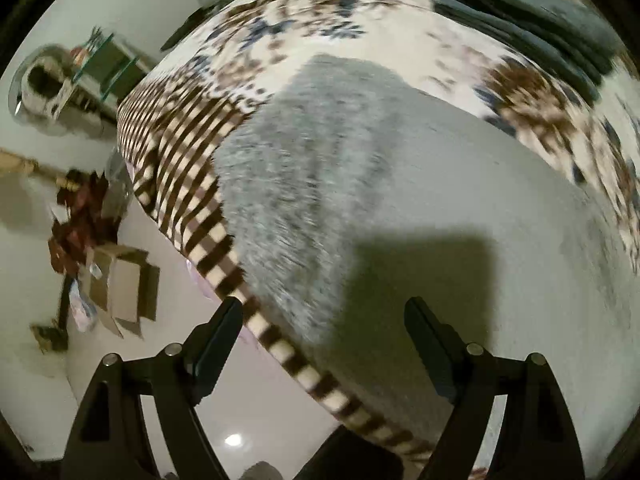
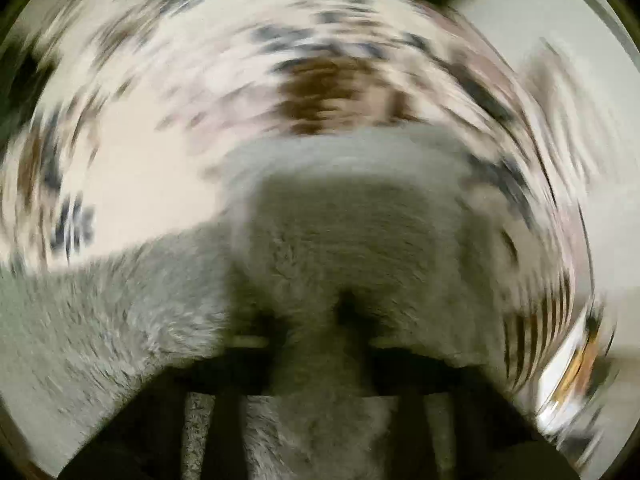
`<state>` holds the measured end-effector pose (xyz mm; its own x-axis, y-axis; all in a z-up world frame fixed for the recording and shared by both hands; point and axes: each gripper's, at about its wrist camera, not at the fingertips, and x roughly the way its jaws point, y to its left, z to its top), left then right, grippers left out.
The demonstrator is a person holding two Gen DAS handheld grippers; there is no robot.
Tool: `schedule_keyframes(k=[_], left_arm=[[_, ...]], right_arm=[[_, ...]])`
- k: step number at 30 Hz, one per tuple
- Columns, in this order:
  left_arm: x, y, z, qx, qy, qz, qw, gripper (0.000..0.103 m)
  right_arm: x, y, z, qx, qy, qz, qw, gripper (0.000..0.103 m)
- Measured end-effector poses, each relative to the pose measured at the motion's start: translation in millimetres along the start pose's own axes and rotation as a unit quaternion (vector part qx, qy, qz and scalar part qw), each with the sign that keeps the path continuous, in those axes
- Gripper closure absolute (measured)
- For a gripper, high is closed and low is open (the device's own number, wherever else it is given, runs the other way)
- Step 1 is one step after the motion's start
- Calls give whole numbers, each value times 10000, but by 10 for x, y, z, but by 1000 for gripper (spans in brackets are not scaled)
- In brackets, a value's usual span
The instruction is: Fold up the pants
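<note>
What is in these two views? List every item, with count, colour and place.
pants: one pair, fluffy grey, spread on the bed; one fold bunched at the right gripper.
bedspread: one, cream with brown and blue flowers and a brown striped border, covering the bed.
dark folded cloth: one pile, grey-green, at the far edge of the bed.
cardboard boxes: a few, brown, on the floor beside the bed.
floor: pale, glossy, beside the bed.
red-brown clutter: one heap on the floor near the boxes; blurred.
left gripper: one, black, open, above the bed's edge, nothing between its fingers.
right gripper: one, black, closed on the pants; view blurred.
</note>
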<state>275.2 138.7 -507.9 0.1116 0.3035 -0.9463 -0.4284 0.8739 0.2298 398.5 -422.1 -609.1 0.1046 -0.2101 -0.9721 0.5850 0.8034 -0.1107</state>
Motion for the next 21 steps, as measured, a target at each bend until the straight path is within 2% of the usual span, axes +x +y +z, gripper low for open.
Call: schedule_keyframes(k=[1,2,5,6,7,8,9,10,11,13,17,21], left_arm=[[-37,-58,-22,60,32,-69,10000,21],[-49,-98,-35,96,76,-116,9999,21],[-71,-224,-61,191,207,-228,9993,21],[-76,-256,-71,224,228,-263,9991,21],[-83,-309,-78,285,229,-263,9990,21],[-85,-370,-90,361,222,-268,9987,21],[-77,-427,-110,436,229,-296,9983,21],[-84,-482,-121,489,249,-292,9981,21],[-84,-526,-140,526,261,-293,9978,21],[-71,-608,-181,609,291,-351,9971,21],[-39,-688,-248,724,363,-362,9961,21],[-35,-634,-294,721,384,-418,9958,21]], right_arm=[[-134,-314,-13,625,-95,291,9976,91],[-207,-509,-41,968,-148,416,9943,91],[-352,-1343,-315,2284,-156,657,9712,91],[-290,-1664,-462,2769,25,861,9570,91],[-194,-1905,-590,3147,204,1135,9422,86],[-43,-2148,-746,3519,465,1419,9241,71],[56,-2286,-847,3736,636,1541,9125,64],[132,-2399,-964,3949,726,1700,8999,61],[171,-2534,-1131,4233,698,1959,8818,61],[155,-2635,-1304,4418,590,2160,8687,60],[130,-2582,-1490,4622,334,2894,8376,60],[244,-2253,-1416,4529,233,3381,8246,60]])
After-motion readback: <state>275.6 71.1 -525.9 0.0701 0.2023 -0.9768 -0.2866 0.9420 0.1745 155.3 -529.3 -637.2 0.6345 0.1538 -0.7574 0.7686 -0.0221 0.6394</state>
